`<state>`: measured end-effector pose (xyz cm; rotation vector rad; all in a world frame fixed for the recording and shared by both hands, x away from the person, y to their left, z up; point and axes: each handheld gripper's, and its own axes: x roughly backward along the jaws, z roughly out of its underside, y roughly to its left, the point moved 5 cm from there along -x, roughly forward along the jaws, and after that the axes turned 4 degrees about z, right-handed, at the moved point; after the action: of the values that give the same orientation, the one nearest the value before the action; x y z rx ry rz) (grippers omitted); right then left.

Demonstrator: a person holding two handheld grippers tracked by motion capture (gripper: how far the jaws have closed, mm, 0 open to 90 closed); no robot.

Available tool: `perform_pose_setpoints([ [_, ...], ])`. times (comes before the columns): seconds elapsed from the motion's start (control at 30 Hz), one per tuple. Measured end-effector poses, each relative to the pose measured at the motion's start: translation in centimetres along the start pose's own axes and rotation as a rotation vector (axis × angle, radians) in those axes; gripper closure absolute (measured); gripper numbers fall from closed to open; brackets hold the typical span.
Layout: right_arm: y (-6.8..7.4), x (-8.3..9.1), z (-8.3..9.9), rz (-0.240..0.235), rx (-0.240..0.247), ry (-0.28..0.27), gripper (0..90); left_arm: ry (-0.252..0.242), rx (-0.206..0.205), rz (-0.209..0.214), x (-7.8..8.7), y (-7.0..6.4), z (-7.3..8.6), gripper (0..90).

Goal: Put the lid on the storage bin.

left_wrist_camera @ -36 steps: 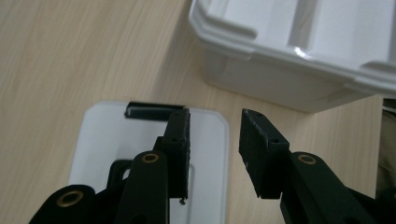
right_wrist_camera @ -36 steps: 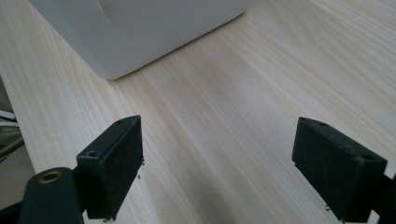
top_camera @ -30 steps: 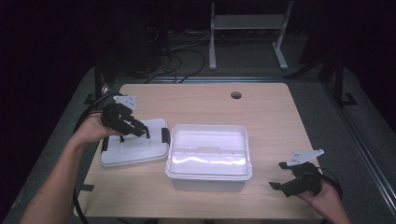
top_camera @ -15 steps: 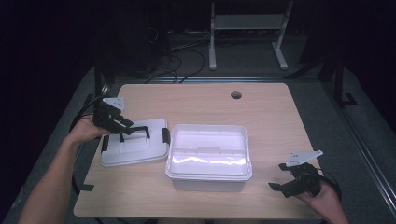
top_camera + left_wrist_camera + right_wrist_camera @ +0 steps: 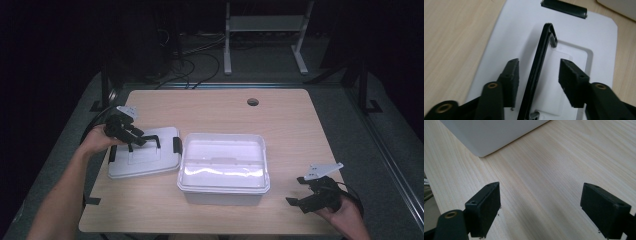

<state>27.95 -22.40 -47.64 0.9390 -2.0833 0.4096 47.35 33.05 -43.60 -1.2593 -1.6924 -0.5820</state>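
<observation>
My left gripper [image 5: 131,136] is over the white lid [image 5: 144,159], which lies flat near the left edge of the tabletop [image 5: 220,110], just beside the open white bin [image 5: 223,167]. In the left gripper view my jaws stand partly open on either side of the lid's black handle [image 5: 536,72]; the handle is swung up and runs right between the two pads, nearer the left one, and neither pad is pressing on it that I can see. Beyond the handle there's a black latch [image 5: 564,8] at the lid's far end, and bare wood to the left of the lid. From the high view I can see my left hand [image 5: 97,140] at the tabletop's left edge, the grey plate on top of the gripper tilted toward the back, and a second black latch on the lid's side facing the bin. The bin sits in the middle of the tabletop toward the front edge, its pale inside catching the light. Over on the right, my right gripper [image 5: 312,195] is low near the front right corner, well apart from the bin, with my right hand [image 5: 345,215] coming in at the front edge. In the right gripper view its jaws are spread wide, with nothing between them but wood grain, and a rounded corner of the bin [image 5: 491,135] shows ahead at upper left.
</observation>
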Motion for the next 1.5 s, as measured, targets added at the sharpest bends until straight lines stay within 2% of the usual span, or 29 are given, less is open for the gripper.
perform_pose_setpoints([
  [0.07,0.0,0.0,0.0,-0.001,0.004,-0.002,15.9,0.017,0.008,-0.001,-0.1,0.0,0.1,61.8],
  [0.17,0.1,0.0,-0.1,-0.003,0.002,-0.003,15.9,0.030,0.049,-0.007,-0.2,0.2,0.2,66.7],
  [0.2,0.1,-0.1,-0.1,-0.005,0.001,-0.001,15.9,0.030,0.055,0.014,-0.2,0.2,0.2,68.2],
  [0.27,0.2,-0.2,-0.1,-0.006,0.004,0.004,15.9,0.040,0.043,0.017,-0.3,0.0,0.3,73.5],
  [0.4,0.2,-0.1,-0.1,-0.005,0.001,0.002,15.9,0.056,0.024,0.055,-0.3,-0.4,0.2,77.7],
  [0.57,0.3,-0.3,0.1,-0.012,0.003,0.003,15.9,0.075,0.001,0.063,-0.1,-1.1,0.5,83.7],
  [0.63,0.3,-0.3,0.1,-0.011,0.004,0.005,15.9,0.083,-0.006,0.058,0.0,-1.4,0.6,83.7],
  [0.7,0.3,-0.3,0.0,-0.012,0.002,0.003,15.9,0.083,-0.032,0.054,0.2,-1.9,0.7,84.3],
  [0.77,0.4,-0.3,0.0,-0.012,0.004,0.003,15.9,0.088,-0.035,0.061,0.5,-2.4,0.8,84.5],
  [0.87,0.5,-0.4,-0.1,-0.014,0.001,0.004,15.9,0.078,-0.053,0.055,1.2,-3.2,1.0,84.4],
  [1.0,0.5,-0.5,-0.3,-0.015,0.009,0.006,15.9,0.089,-0.071,0.056,2.2,-4.4,1.4,84.5],
  [1.3,0.5,-0.6,-0.4,-0.013,0.016,0.012,15.9,0.076,-0.073,0.038,5.5,-7.1,3.1,84.7],
  [1.4,0.5,-0.7,-0.6,-0.015,0.025,0.014,15.9,0.070,-0.070,0.035,6.7,-8.0,3.3,84.7],
  [1.5,0.5,-0.9,-0.7,-0.019,0.030,0.020,15.9,0.062,-0.087,0.024,7.9,-8.7,3.2,84.7],
])
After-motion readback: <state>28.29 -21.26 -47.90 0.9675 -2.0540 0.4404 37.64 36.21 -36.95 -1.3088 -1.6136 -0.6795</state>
